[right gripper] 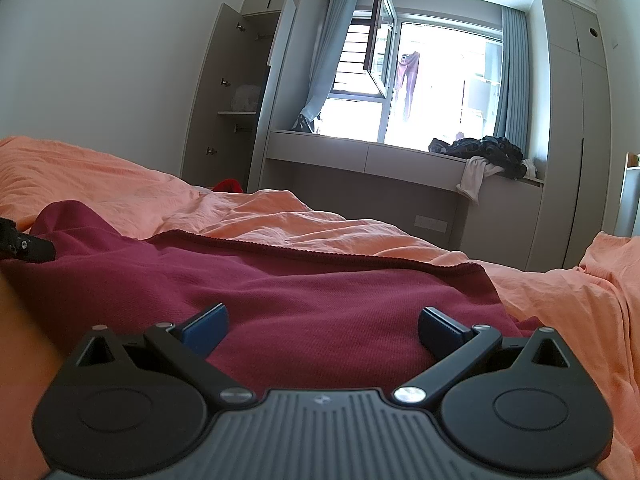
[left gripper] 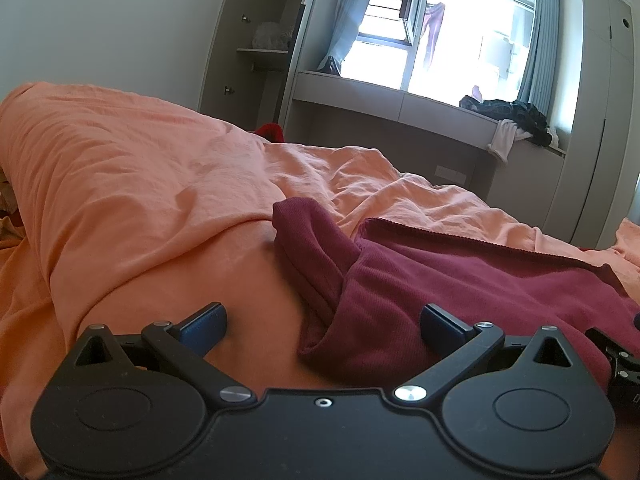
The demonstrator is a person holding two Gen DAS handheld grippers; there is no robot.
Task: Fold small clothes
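Observation:
A dark red knitted garment (left gripper: 460, 276) lies spread on the orange bedsheet (left gripper: 140, 184), with one sleeve (left gripper: 312, 248) folded over toward the left. My left gripper (left gripper: 323, 322) is open, low over the sleeve's cuff end and the garment's left edge. In the right wrist view the same garment (right gripper: 320, 292) fills the middle, its ribbed hem (right gripper: 320, 250) running across the far side. My right gripper (right gripper: 323, 326) is open just above the garment's body, nothing between its fingers. Part of the left gripper (right gripper: 24, 246) shows at the left edge.
A rumpled orange duvet (left gripper: 120, 160) rises at the left. Beyond the bed stand a window bench (right gripper: 400, 160) with a pile of dark clothes (right gripper: 488, 154), an open wardrobe (right gripper: 240, 100) and tall cupboards (right gripper: 568, 120). A red item (right gripper: 228, 186) sits past the bed.

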